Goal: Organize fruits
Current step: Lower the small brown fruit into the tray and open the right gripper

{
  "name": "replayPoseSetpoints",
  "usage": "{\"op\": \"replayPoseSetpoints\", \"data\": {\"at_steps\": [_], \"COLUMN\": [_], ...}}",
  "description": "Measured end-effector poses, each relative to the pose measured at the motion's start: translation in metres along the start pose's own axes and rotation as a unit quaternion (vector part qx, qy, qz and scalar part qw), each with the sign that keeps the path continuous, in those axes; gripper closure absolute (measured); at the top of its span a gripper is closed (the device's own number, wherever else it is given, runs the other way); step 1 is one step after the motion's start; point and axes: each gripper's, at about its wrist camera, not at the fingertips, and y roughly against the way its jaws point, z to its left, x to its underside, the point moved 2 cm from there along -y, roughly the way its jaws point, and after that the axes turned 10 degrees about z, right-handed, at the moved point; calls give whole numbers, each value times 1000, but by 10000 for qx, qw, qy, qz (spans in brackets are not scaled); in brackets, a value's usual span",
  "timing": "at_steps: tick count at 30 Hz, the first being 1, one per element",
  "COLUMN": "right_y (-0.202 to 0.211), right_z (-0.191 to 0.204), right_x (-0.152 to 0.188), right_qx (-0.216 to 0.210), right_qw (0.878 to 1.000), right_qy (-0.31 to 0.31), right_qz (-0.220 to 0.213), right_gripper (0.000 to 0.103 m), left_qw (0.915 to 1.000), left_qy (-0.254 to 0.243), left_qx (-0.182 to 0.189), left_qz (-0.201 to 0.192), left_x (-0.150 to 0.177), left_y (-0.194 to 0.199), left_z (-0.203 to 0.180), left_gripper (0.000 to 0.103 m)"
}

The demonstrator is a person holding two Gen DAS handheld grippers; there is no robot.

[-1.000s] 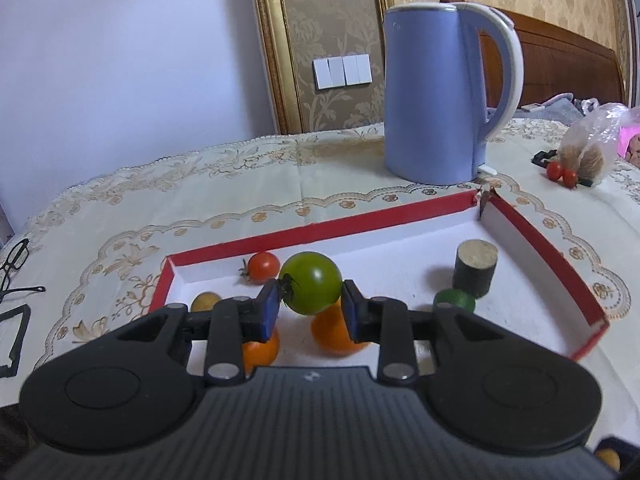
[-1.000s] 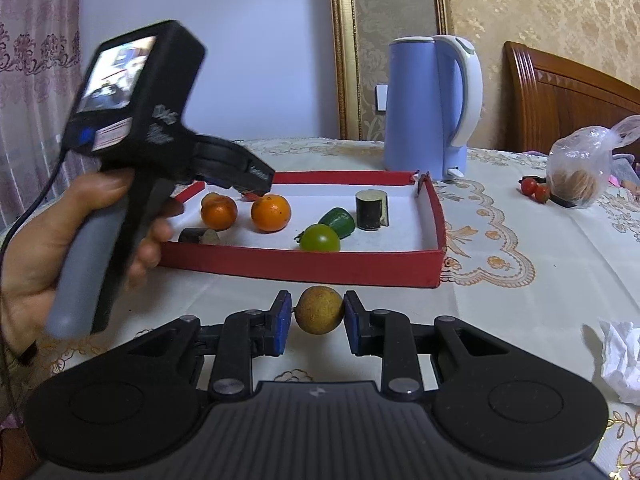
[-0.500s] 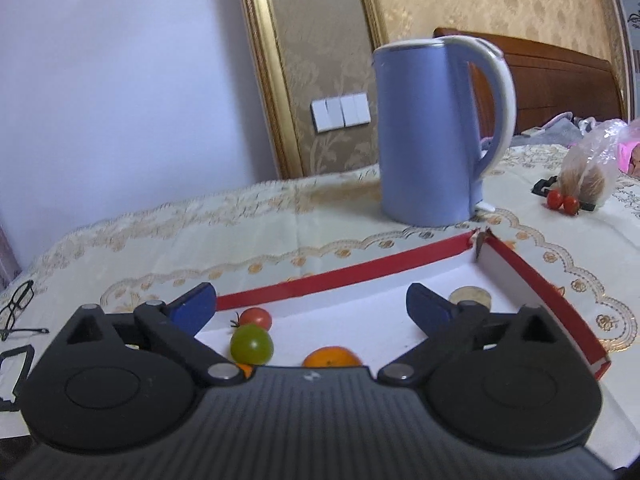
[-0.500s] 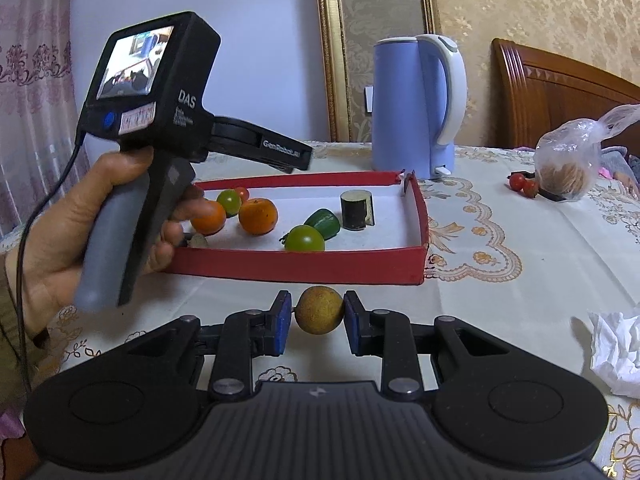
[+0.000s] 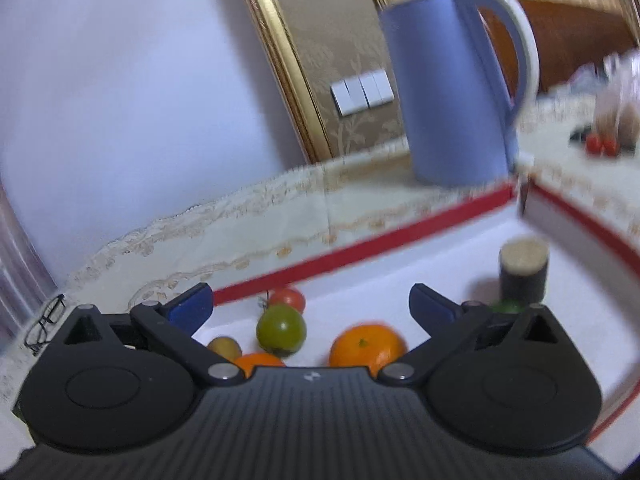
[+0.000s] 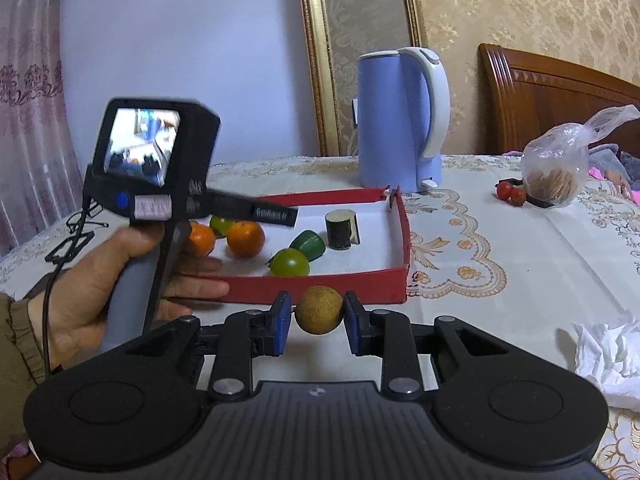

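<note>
A red-walled box [image 5: 360,248] [image 6: 320,284] with a white floor holds a green tomato [image 5: 281,328], a small red tomato [image 5: 287,299], two oranges [image 5: 366,346] [image 6: 245,239], a small brown fruit [image 5: 224,347], a second green tomato [image 6: 289,263], a green piece [image 6: 308,243] and a dark cylinder [image 5: 523,270] [image 6: 341,229]. My left gripper [image 5: 310,306] is open wide and empty above the box's left end. My right gripper [image 6: 316,316] is shut on a round brown fruit [image 6: 319,309], just in front of the box's near wall.
A blue kettle [image 6: 400,120] stands behind the box. A plastic bag [image 6: 560,168] with red cherry tomatoes [image 6: 510,192] beside it lies far right. A crumpled tissue [image 6: 608,360] lies at the right. Glasses [image 5: 46,322] lie at the left.
My left gripper let go of the green tomato, opened wide and pulled back; the tomato now rests in the box by the red tomato. My right gripper keeps holding the brown fruit.
</note>
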Motion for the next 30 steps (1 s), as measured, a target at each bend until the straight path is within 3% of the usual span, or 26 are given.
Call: {"op": "replayPoseSetpoints", "data": {"at_steps": [12, 15, 22, 30], "right_y": [-1, -7, -19, -39], "right_z": [-5, -2, 6, 13], "right_x": [-20, -25, -37, -58], "right_qx": [104, 66, 67, -11], "right_qw": [9999, 9999, 9999, 9999], "right_qy": [-17, 5, 68, -123], "right_qz": [-133, -114, -69, -50], "right_gripper": [75, 75, 75, 75], "left_qw": [9999, 9996, 9956, 9855], "left_qy": [-55, -10, 605, 1389], "left_qx": [87, 295, 722, 931], "left_qz": [16, 42, -8, 289], "left_x": [16, 20, 32, 69], "left_y": [11, 17, 51, 75], "left_z": [16, 20, 49, 81], "left_gripper": [0, 0, 0, 0]}}
